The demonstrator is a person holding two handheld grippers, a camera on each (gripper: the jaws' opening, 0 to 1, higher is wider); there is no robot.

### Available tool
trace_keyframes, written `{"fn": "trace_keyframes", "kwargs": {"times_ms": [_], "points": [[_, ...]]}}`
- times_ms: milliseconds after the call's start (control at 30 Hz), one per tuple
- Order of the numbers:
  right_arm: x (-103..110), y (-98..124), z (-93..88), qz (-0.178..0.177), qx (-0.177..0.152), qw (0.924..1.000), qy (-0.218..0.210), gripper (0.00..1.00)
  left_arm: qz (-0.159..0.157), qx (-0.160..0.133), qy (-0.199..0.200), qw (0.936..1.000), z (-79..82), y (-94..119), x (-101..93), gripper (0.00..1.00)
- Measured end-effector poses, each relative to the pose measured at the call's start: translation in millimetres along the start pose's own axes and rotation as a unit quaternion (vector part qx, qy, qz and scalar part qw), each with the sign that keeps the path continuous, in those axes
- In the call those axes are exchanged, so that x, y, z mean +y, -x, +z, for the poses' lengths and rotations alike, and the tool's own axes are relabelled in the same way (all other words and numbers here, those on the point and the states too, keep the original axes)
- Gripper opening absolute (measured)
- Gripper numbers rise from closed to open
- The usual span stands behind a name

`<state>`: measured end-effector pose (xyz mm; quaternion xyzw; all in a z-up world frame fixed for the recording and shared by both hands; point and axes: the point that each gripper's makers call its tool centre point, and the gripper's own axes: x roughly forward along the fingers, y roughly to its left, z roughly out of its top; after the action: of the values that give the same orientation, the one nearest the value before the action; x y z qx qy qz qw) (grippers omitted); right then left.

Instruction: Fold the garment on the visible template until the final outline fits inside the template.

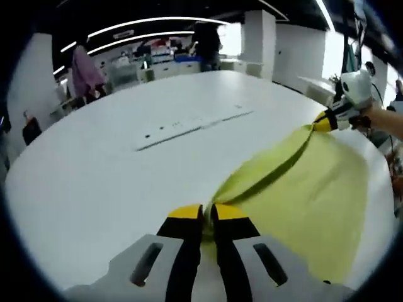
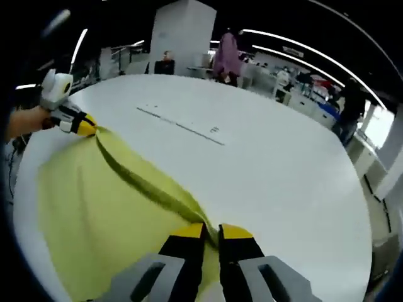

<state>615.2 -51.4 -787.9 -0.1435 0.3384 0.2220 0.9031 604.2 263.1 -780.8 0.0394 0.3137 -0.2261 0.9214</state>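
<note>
White table (image 1: 94,170), unreadable marks, yellow garment (image 1: 315,182).

Long ceiling light strips (image 1: 145,25) and a bright window (image 1: 230,39) light the room evenly; the white table (image 2: 264,170) looks pale and nearly shadowless. Both pictures are soft and slightly blurred, and the fisheye bends everything near the edges.

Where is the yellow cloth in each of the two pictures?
Left gripper view: the yellow garment spreads over the lower right, from the left gripper up to the right gripper.
Right gripper view: it covers the lower left, from the right gripper up to the left gripper.
Shared landmark: the long thin line marked on the white table.
</note>
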Motion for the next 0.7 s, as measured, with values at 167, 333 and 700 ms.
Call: {"fn": "trace_keyframes", "kwargs": {"times_ms": [167,333,700], "points": [[-9.1,0.1,0.5,-0.013,-0.002,0.999,-0.043,0.08,0.016,-0.007,0.094,0.9954,-1.5,-0.9,10.4,0.05],[-10.5,2.6,-3.8,-0.009,0.007,0.9971,-0.075,0.18,0.022,-0.008,0.107,0.994,-4.4,3.5,14.5,0.11],[9.2,21.8,-11.5,0.043,0.03,0.9918,-0.116,0.42,-0.012,-0.008,0.085,0.9963,-8.1,28.4,-2.3,0.34]]}}
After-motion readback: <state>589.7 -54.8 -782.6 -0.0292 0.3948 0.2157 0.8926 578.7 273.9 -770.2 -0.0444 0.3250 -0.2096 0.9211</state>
